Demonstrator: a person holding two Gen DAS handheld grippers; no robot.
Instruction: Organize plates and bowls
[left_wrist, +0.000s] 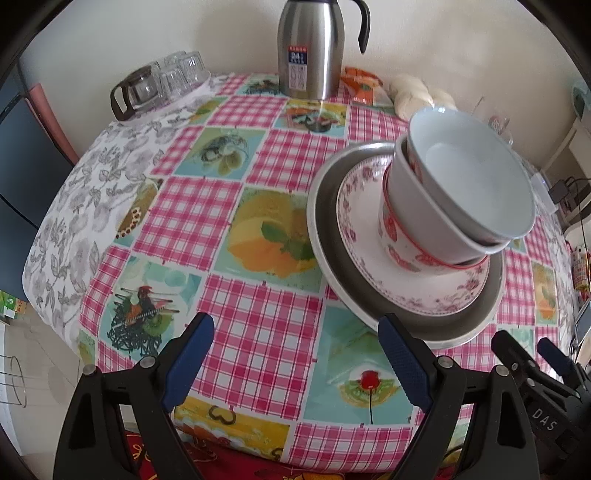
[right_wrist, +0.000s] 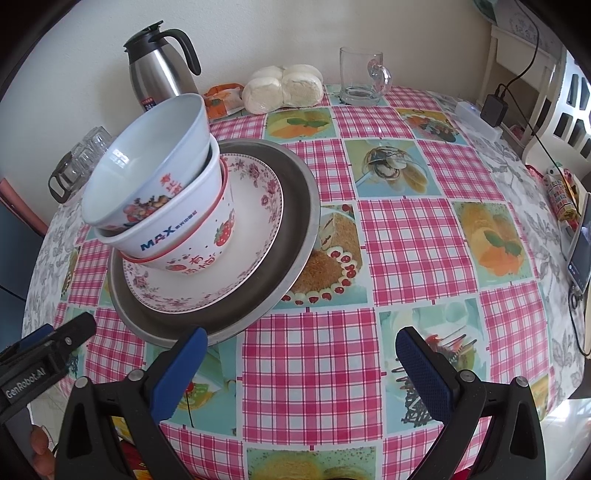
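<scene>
Grippers are hovering nearest the cameras above the table's near edge: the left gripper (left_wrist: 295, 363) is standing with its blue-padded jaws spread wide and nothing between them, and the right gripper (right_wrist: 299, 373) is likewise gaping empty. On their black bodies, "DAS" is showing on the right one in the left wrist view and "GenRobot.AI" on the left one in the right wrist view. Just beyond them, the stack of dishes is sitting on the checked tablecloth (left_wrist: 258, 332), between the two grippers: one grey metal plate (right_wrist: 295, 236) is lying at the bottom, one floral plate (right_wrist: 255, 229) is resting in it, and three bowls are nesting on that. The lowest, a strawberry bowl (right_wrist: 221, 236), is bearing red characters too small to read; inside it a white bowl (right_wrist: 166, 229) is carrying "MAX" in blue; the top bowl (left_wrist: 469, 177) is leaning, empty, with fruit pictures and red characters on its side. Farther back, one steel thermos jug (left_wrist: 310, 48) is showing a blue-and-red label whose print I cannot read. Beside it one orange packet (right_wrist: 221, 99) and one bag of white buns (right_wrist: 284, 88) are lying, and one empty glass mug (right_wrist: 364, 75) is standing. Upturned glasses (left_wrist: 177, 74), too bunched to count, are crowding one glass pot (left_wrist: 138, 90) at the far left.
</scene>
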